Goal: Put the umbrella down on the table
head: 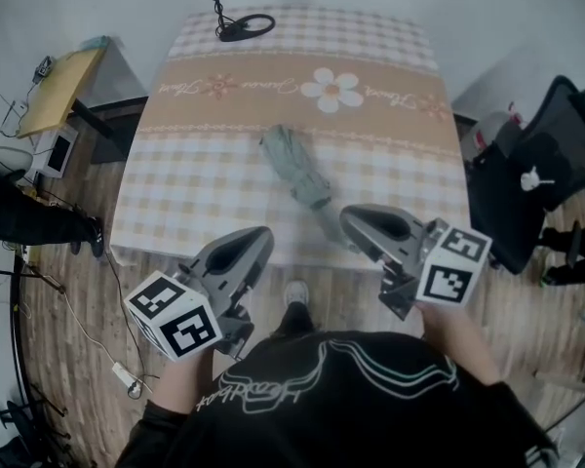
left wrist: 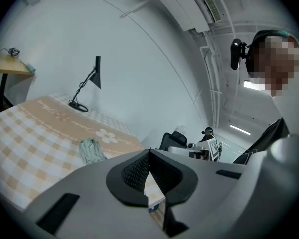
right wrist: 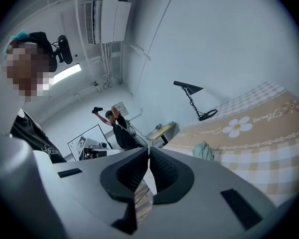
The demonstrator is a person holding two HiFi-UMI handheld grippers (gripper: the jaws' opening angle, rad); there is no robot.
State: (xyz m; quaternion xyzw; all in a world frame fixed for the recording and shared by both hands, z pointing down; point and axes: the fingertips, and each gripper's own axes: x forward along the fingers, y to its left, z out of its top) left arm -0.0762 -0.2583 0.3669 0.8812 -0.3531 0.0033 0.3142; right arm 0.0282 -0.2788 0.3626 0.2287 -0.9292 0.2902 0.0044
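Grippers both empty: left gripper [head: 253, 240] has its jaws closed tip to tip with nothing between, and right gripper [head: 356, 220] is the same, pads together and holding nothing. You hold both up in front of your chest by the near edge of the desk [head: 390, 76], neither touching anything.

The umbrella [head: 294, 169] lies folded flat on the checked cloth [head: 175, 183], about mid-desk. It sits just this side of the flower band, slanted, with its narrow end toward you and well apart from both grippers. It looks already put down, so the task reads as done.

Handling, as a guess: light, with soft loose fabric over a stiff shaft. The folds will likely bunch and slip under the pads. If you regrip, take it across the tighter narrow end where the shaft backs the cloth, not the flared loose end. The lamp base [head: 244, 27] at the far edge is clear of it.
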